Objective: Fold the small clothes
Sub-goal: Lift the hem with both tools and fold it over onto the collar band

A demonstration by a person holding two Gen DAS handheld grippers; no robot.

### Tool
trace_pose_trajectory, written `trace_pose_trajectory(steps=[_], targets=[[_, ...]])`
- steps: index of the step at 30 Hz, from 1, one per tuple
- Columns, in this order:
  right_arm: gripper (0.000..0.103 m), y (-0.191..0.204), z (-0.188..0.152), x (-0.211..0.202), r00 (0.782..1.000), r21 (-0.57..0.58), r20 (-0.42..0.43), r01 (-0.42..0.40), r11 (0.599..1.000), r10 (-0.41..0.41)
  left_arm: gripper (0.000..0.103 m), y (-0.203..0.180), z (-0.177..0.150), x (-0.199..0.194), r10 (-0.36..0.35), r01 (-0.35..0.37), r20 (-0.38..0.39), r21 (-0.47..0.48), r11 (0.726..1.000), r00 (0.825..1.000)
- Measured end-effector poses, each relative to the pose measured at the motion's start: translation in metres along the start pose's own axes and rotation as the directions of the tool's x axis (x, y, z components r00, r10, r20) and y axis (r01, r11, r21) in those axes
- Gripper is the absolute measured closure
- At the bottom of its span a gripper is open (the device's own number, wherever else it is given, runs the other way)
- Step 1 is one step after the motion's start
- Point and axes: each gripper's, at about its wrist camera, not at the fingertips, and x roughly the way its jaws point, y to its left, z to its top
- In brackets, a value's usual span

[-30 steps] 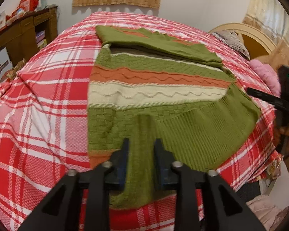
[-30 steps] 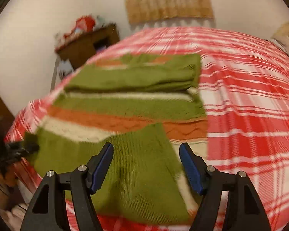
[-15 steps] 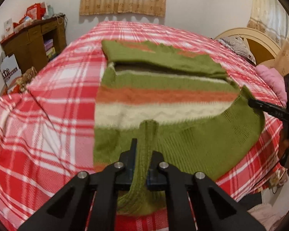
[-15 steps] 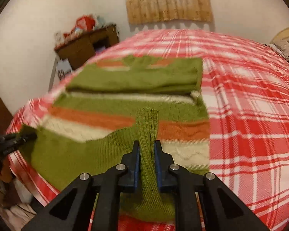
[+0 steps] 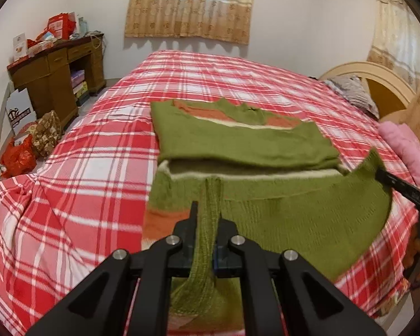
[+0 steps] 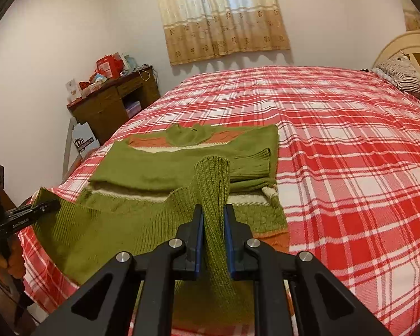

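Sweater lies low-centre in both wrist views on the plaid bed, sleeves already folded across its chest. We note the change since a second ago: both claws then stood apart over the flat green hem; now each is clamped on a pinch of that ribbed hem and the hem has come up off the bed.

Left claw, bottom centre of its own view, has come fully together on a bunched ridge of knit that runs up between its pads. Its jaws had just been closing, with the hem between them.

Right claw, bottom centre of its view, likewise has just closed on a taller fold of rib, which stands up above the blue pads.

Lower edge now arches up between the two grips; in the left view the orange and cream stripes have mostly gone under the raised panel. In the right view the other tool and the hand holding it show at the left edge.

We judge the bottom-to-top fold has begun: hem secured at two corners, next carried toward the collar. Risk we see: uneven lift could skew the fold.
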Motion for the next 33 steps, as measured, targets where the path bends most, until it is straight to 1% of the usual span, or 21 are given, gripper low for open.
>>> trace_pose_trajectory(steps=[5,9,11,16,22,26,33], targets=[[0.090,0.000,0.010,0.012,0.999,-0.001,-0.003,0.037,0.999,-0.037,0.096,0.002,0.016,0.022,0.032,-0.033,-0.020,-0.016,0.999,0.999],[0.090,-0.004,0.018,0.026,0.999,0.031,-0.014,0.038,0.999,-0.037,0.096,0.003,0.025,0.037,0.053,-0.054,-0.044,-0.029,0.998,0.998],[0.090,-0.005,0.025,0.033,0.999,0.039,-0.011,0.036,0.999,-0.036,0.096,0.006,0.033,0.044,0.046,-0.048,-0.052,-0.043,0.998,0.998],[0.090,-0.004,0.048,0.047,0.999,0.020,0.007,0.044,0.999,-0.044,0.096,0.009,0.056,0.052,0.048,-0.050,-0.032,-0.056,0.997,0.998],[0.090,-0.011,0.078,0.070,0.998,0.017,0.014,0.055,0.998,-0.055,0.096,0.009,0.095,0.070,0.074,-0.074,0.003,-0.047,0.996,0.997],[0.090,-0.022,0.103,0.096,0.999,0.053,0.008,0.049,0.997,-0.050,0.096,0.009,0.123,0.090,0.091,-0.090,0.019,-0.051,0.995,0.996],[0.090,-0.036,0.141,0.152,0.995,0.055,0.017,0.096,0.994,-0.097,0.097,0.010,0.168,0.138,0.159,-0.156,0.039,-0.056,0.986,0.987]])
